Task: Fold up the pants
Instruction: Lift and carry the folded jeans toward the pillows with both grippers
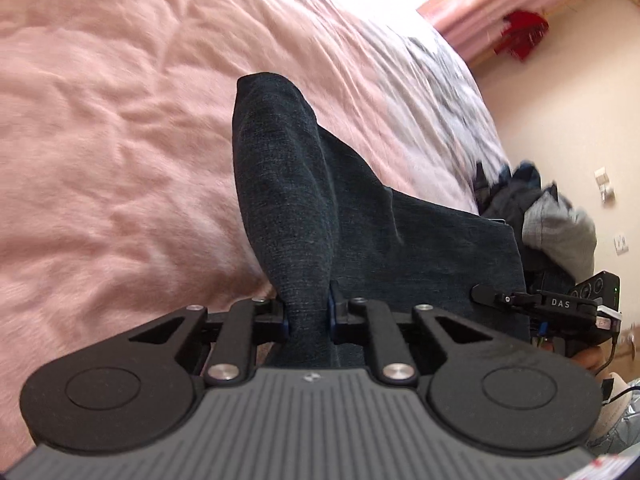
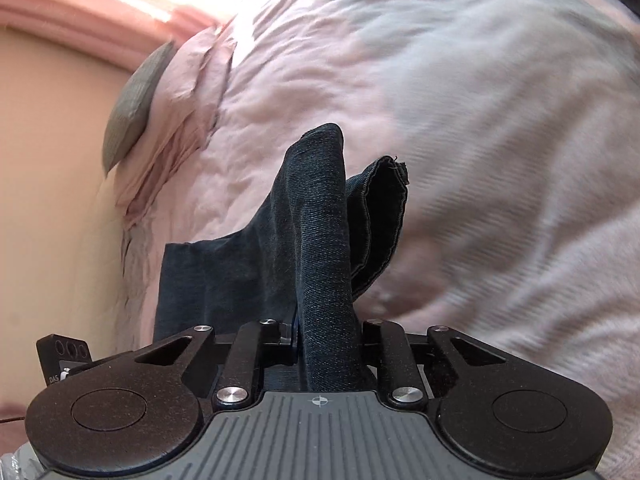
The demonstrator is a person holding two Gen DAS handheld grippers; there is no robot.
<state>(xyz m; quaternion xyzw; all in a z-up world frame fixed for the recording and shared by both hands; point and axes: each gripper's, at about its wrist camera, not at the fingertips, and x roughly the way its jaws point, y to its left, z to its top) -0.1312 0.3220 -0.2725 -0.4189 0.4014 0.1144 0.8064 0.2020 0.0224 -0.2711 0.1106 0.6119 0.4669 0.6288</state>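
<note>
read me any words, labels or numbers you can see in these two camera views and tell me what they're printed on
"DAS": white letters on the black body of the right hand-held gripper, seen at the right edge of the left wrist view.
"DAS": the same letters, small and partly cut off, on the left hand-held gripper's body at the lower left edge of the right wrist view.
Dark pants and pink bedspread: no text visible.
White wall plates: too small to read.

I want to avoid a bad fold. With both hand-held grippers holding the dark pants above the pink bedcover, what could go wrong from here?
1. Each hand-held gripper, left and right, pinches only a narrow bunch of the pants, so the cloth might slip out.
2. A hemmed leg end hangs loose beside the right grip; it may fold crookedly.
3. The bedcover is wrinkled, so the fold may lie uneven.
</note>
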